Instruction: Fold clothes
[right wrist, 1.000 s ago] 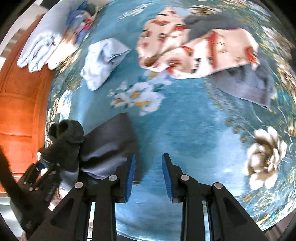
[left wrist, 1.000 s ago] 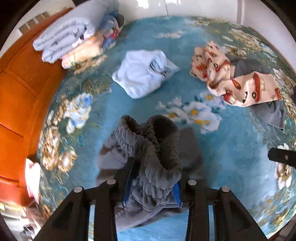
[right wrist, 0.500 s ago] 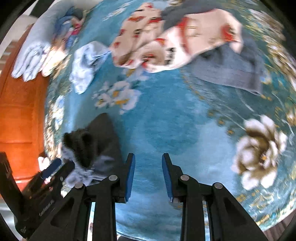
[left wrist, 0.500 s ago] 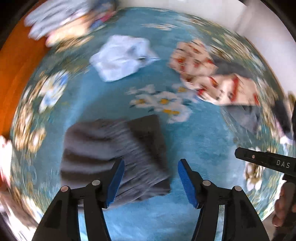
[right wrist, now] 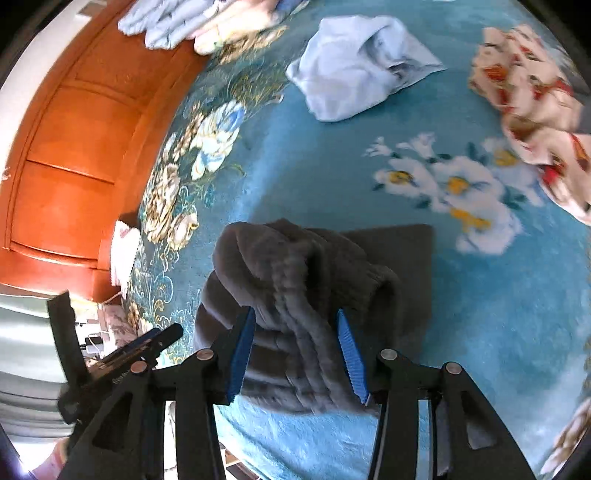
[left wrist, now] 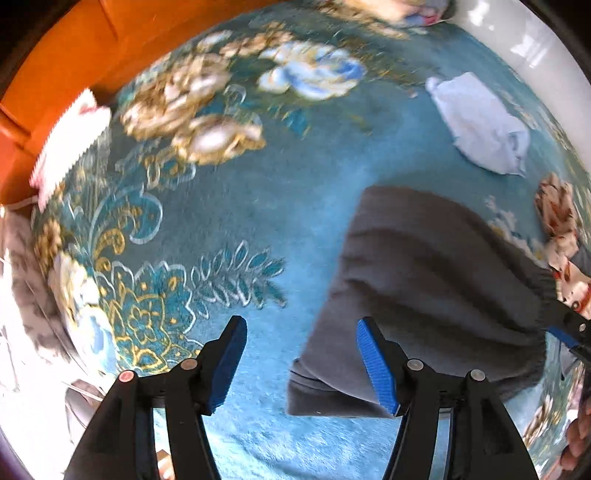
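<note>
A folded dark grey garment (left wrist: 432,280) lies on the blue flowered carpet; in the right wrist view its ribbed waistband (right wrist: 295,280) bunches up on top. My left gripper (left wrist: 301,358) is open and empty, hovering over the carpet at the garment's left edge. My right gripper (right wrist: 295,350) is open with its jaws on either side of the bunched waistband, not closed on it. The right gripper's tip shows at the garment's right edge in the left wrist view (left wrist: 569,328).
A light blue garment (right wrist: 354,66) lies further back and a car-print garment (right wrist: 539,110) at the far right. Folded clothes (right wrist: 199,22) are piled by the orange wooden cabinet (right wrist: 74,147). A white cloth (left wrist: 70,144) lies at the carpet's left edge.
My left gripper let go of the grey waistband, opened and swung left off the garment. My right gripper moved left over the garment and opened wider around the waistband.
</note>
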The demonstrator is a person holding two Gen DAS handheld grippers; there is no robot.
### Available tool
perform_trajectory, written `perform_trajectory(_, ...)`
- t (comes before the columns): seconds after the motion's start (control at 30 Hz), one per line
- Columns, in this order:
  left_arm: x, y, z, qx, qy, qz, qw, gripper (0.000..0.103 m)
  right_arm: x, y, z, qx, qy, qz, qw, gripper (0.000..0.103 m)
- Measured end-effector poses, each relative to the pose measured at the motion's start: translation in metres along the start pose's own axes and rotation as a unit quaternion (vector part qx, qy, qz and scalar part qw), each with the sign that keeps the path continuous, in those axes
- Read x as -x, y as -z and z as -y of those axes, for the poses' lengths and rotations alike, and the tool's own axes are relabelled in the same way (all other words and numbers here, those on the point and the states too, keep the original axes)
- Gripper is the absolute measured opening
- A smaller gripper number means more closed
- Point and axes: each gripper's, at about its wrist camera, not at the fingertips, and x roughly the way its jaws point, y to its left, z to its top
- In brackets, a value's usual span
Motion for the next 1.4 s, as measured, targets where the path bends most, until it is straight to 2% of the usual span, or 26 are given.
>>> perform_trajectory(0.1, -0.016, 0.006, -0.009, 0.014, 0.007, -0.022, 0.9996, 0.066, -0.012, -0.004, -0.002, -0.004, 0.006, -0.02, 1.0, 0.048)
perform_trajectory(0.27, -0.023, 0.014, -0.013, 0.014, 0.024, -0.032, 0.9991, 0.066, -0.032, -0.01, -0.006, -0.01, 0.015, -0.053, 0.998, 0.047)
perform_trajectory(0.33, -0.024, 0.015, -0.013, 0.007, 0.031, -0.034, 0.9989, 0.066, -0.036, -0.011, -0.009, -0.011, 0.019, -0.061, 0.998, 0.039)
perform_trajectory(0.4, -0.025, 0.016, -0.011, -0.001, 0.044, -0.035, 0.9984, 0.066, -0.026, -0.007, -0.015, -0.007, 0.018, -0.048, 0.999, 0.025)
perform_trajectory(0.43, -0.025, 0.017, -0.009, -0.008, 0.053, -0.035, 0.998, 0.066, -0.019, -0.005, -0.016, -0.011, 0.007, -0.042, 0.999, 0.024)
perform_trajectory(0.47, -0.024, 0.019, -0.004, -0.019, 0.063, -0.035, 0.9972, 0.066, -0.013, -0.003, -0.015, -0.015, -0.003, -0.037, 0.999, 0.012)
perform_trajectory(0.5, -0.023, 0.021, 0.0, -0.03, 0.073, -0.035, 0.9962, 0.064, -0.007, -0.002, -0.014, -0.019, -0.014, -0.031, 0.999, 0.009)
perform_trajectory(0.63, -0.019, 0.027, 0.019, -0.073, 0.114, -0.036, 0.9901, 0.064, 0.017, 0.005, -0.011, -0.034, -0.052, -0.012, 0.998, 0.009)
perform_trajectory(0.7, -0.019, 0.03, 0.031, -0.095, 0.116, -0.037, 0.9879, 0.064, 0.021, 0.007, -0.008, -0.043, -0.056, -0.008, 0.997, 0.009)
perform_trajectory(0.83, -0.011, 0.037, 0.05, -0.106, 0.15, -0.045, 0.982, 0.064, 0.036, 0.012, 0.005, -0.067, -0.07, 0.011, 0.995, 0.008)
perform_trajectory(0.93, -0.01, 0.046, 0.074, -0.143, 0.151, -0.05, 0.9769, 0.064, 0.05, 0.012, 0.018, -0.069, -0.044, 0.028, 0.996, 0.008)
perform_trajectory(1.03, -0.018, 0.051, 0.09, -0.164, 0.136, -0.061, 0.9751, 0.065, 0.039, 0.01, 0.043, -0.093, 0.003, 0.016, 0.996, 0.008)
perform_trajectory(1.13, -0.016, 0.05, 0.089, -0.153, 0.145, -0.071, 0.9749, 0.065, 0.019, 0.01, 0.059, -0.113, 0.032, -0.003, 0.993, 0.008)
perform_trajectory(1.23, -0.004, 0.043, 0.071, -0.121, 0.175, -0.081, 0.9737, 0.066, 0.013, 0.011, 0.065, -0.119, 0.037, -0.01, 0.992, 0.008)
perform_trajectory(1.33, 0.017, 0.03, 0.054, -0.109, 0.183, -0.055, 0.9754, 0.067, 0.025, 0.01, 0.063, -0.119, 0.03, -0.01, 0.992, 0.013)
perform_trajectory(1.4, 0.021, 0.016, 0.047, -0.109, 0.19, -0.042, 0.9748, 0.067, 0.036, 0.01, 0.055, -0.1, 0.05, -0.003, 0.994, 0.014)
